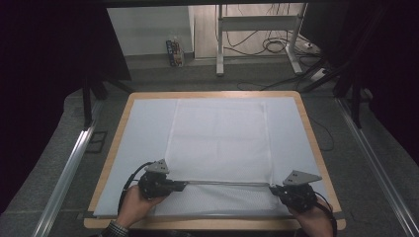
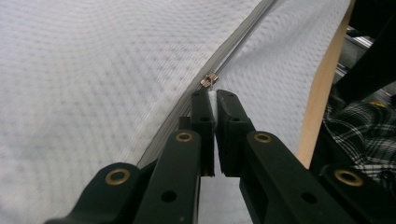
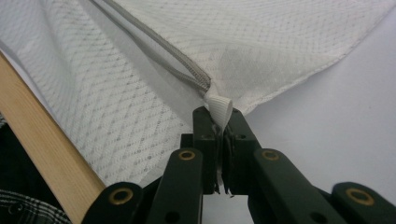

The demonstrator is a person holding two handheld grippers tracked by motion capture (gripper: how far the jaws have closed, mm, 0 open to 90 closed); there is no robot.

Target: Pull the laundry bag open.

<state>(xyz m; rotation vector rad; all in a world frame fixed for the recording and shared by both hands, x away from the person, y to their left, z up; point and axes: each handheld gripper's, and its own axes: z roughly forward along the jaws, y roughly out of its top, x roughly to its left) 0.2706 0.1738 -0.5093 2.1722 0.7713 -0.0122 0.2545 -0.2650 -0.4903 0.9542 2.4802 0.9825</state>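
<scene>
White mesh cover (image 1: 220,143), flat on a table (image 1: 316,143) with a pale sheet (image 1: 143,133) over its wooden top, centre of the high view; a grey zipper (image 1: 222,183) runs across its near edge, low in the frame. Left gripper (image 1: 184,185), lower left of the high view, held in a hand (image 1: 136,202): jaws closed on a small white tab of the cover, with the metal zipper pull (image 2: 209,80) just beyond the tips in the left gripper view. Right gripper (image 1: 273,189), lower right, held in the other hand (image 1: 311,217): jaws closed on a white fabric loop (image 3: 220,110) at the cover's corner, where the zipper ends, seen mid-frame in the right gripper view. Zipper drawn straight between the two grippers. Surroundings: wooden table edge (image 3: 42,154) at lower left of the right gripper view; plaid sleeve (image 2: 359,126) at right of the left gripper view; metal rails (image 1: 69,168) on the floor at either side of the table; a desk frame (image 1: 257,29) with loose cables (image 1: 269,44) at upper centre; a small carton (image 1: 174,52) against the wall, upper left of centre. Nothing lies on the cover between the grippers.
</scene>
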